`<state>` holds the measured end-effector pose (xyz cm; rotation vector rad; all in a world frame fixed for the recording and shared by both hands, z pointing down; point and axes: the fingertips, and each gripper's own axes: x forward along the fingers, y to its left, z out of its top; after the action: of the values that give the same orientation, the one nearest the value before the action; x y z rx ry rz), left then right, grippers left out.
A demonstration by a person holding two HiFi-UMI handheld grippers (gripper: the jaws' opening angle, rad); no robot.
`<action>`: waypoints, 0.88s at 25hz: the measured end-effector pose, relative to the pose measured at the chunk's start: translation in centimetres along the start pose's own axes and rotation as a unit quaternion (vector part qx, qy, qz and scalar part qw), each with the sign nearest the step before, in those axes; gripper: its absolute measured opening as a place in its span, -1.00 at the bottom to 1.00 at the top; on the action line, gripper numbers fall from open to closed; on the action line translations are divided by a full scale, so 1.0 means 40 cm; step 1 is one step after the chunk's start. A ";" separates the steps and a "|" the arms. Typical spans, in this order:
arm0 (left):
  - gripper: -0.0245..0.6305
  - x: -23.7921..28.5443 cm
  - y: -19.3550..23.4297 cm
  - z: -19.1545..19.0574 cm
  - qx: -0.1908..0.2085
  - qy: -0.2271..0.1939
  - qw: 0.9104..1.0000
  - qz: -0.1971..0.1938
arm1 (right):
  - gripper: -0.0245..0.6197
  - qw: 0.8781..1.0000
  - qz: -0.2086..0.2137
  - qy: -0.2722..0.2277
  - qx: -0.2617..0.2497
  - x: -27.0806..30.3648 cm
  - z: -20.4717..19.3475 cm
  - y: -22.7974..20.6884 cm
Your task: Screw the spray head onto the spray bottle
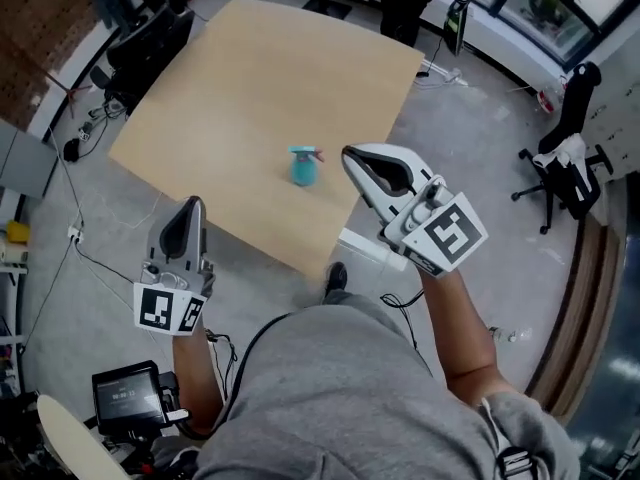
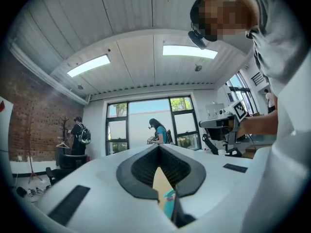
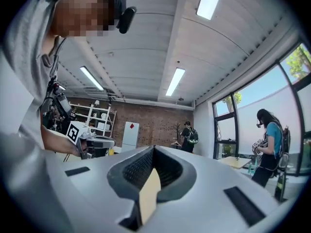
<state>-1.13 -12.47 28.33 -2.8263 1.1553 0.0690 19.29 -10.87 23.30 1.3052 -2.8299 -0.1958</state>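
A small teal spray bottle (image 1: 304, 168) with its spray head on top stands upright on the light wooden table (image 1: 240, 98), near the front right edge. Both grippers are held up high, well apart from it. My left gripper (image 1: 190, 205) is over the floor in front of the table, jaws shut with nothing between them. My right gripper (image 1: 350, 154) hangs just right of the bottle in the head view, also shut and empty. In the left gripper view a sliver of the bottle (image 2: 168, 204) shows below the closed jaws (image 2: 158, 147). The right gripper view shows its closed jaws (image 3: 153, 149).
A black office chair (image 1: 566, 158) stands at the right on the grey floor. Dark equipment (image 1: 150, 28) and cables lie beyond the table's left corner. A screen device (image 1: 130, 393) sits at the lower left. Other people stand by the windows (image 2: 158, 132).
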 end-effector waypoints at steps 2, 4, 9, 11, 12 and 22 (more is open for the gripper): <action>-0.91 -0.045 0.029 0.030 -0.006 -0.009 1.000 -0.015 | -0.91 1.000 -0.013 -0.005 -0.014 0.002 0.033 0.055; -0.91 -0.106 0.054 0.037 0.001 -0.013 0.999 -0.030 | -0.90 0.999 -0.034 -0.011 -0.022 -0.001 0.051 0.120; -0.91 -0.310 0.050 0.067 0.003 -0.009 0.999 -0.052 | -0.90 0.997 -0.068 -0.024 -0.031 -0.065 0.103 0.319; -0.91 -0.383 0.040 0.083 -0.001 -0.009 0.998 -0.058 | -0.90 0.997 -0.071 -0.024 -0.035 -0.089 0.120 0.398; -0.91 -0.413 0.027 0.094 -0.004 -0.010 0.998 -0.061 | -0.90 0.997 -0.072 -0.023 -0.036 -0.106 0.128 0.434; -0.91 -0.533 -0.163 0.190 0.003 -0.029 0.995 -0.097 | -0.91 0.996 -0.075 -0.004 -0.050 -0.302 0.208 0.623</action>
<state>-11.84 7.75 22.79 -2.8938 0.8621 0.1328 7.72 15.19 18.49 1.4988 -2.6888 -0.3415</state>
